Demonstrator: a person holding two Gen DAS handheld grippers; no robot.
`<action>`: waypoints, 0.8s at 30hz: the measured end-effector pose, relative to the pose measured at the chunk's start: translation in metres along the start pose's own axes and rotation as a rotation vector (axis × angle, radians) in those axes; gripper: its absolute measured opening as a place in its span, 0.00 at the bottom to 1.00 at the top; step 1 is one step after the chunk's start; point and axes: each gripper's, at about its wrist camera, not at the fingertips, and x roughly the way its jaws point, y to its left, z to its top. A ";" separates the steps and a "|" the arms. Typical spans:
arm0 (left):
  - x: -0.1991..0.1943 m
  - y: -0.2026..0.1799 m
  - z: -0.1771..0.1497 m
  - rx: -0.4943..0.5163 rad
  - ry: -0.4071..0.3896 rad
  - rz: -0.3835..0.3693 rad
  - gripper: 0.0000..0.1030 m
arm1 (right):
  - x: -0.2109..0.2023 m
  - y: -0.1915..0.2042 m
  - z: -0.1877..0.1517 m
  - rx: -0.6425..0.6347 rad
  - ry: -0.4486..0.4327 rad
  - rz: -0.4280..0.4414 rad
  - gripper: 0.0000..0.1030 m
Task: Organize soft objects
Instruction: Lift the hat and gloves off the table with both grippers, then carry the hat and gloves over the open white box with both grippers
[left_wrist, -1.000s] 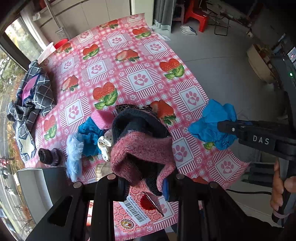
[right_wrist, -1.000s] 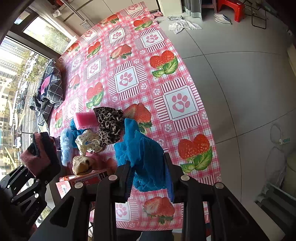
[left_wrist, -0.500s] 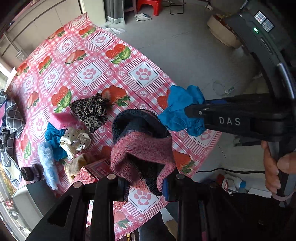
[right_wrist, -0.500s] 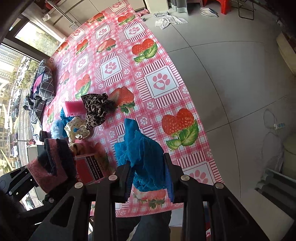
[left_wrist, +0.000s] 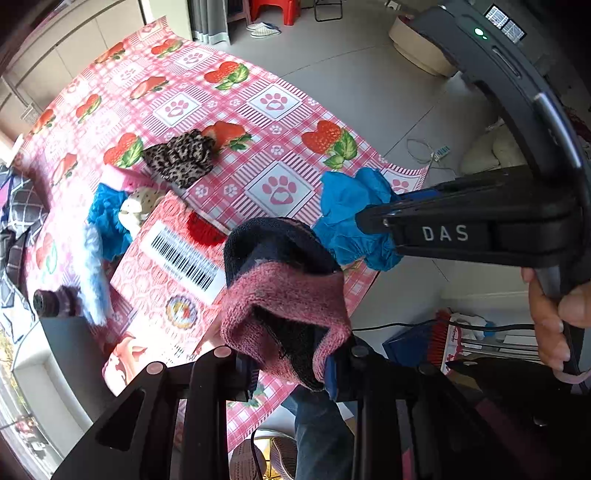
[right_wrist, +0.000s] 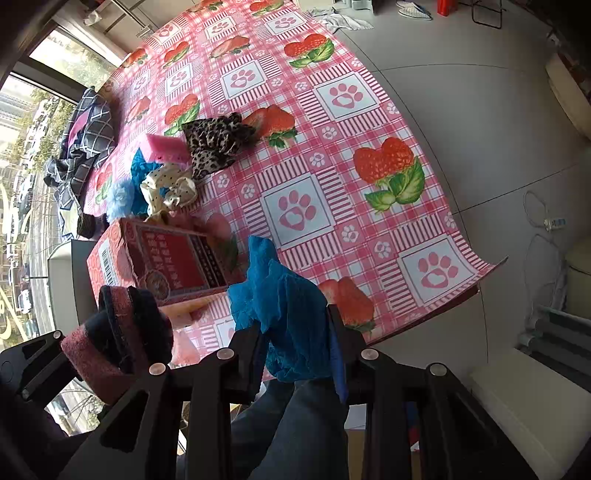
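Pink-and-navy knit, a thick sock, clamped between the fingers of the left gripper and bunched up above them; crinkled blue cloth pinched the same way in the right gripper, with a hand wrapped on that gripper's handle at the right edge of the left view. Both held over the near edge of the table, above a trouser leg and a shoe. Just beyond the fingers, a red patterned cardboard box with a barcode label, lying at the table's near corner; contents not visible. Past the box, a loose heap of soft things on the pink strawberry-and-paw-print tablecloth: a leopard-print scrunchie, a pink sponge, a cream dotted scrunchie, a pale blue fluffy piece and a small dark roll near the edge. Farther back, a dark checked garment by the window. Grey tiled floor to the right, a white cable on it, slippers and a red stool at the far end. Compared with a second ago, both grippers drawn back toward the near edge, with the box now close under the left one, and both grips unchanged.
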 end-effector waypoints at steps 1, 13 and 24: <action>-0.001 0.005 -0.008 -0.013 -0.002 0.006 0.29 | 0.001 0.005 -0.005 -0.007 0.004 0.000 0.30; -0.012 0.075 -0.103 -0.264 0.009 0.087 0.29 | 0.027 0.085 -0.062 -0.207 0.081 0.026 0.30; -0.022 0.114 -0.165 -0.453 0.010 0.140 0.29 | 0.041 0.161 -0.085 -0.442 0.135 0.057 0.30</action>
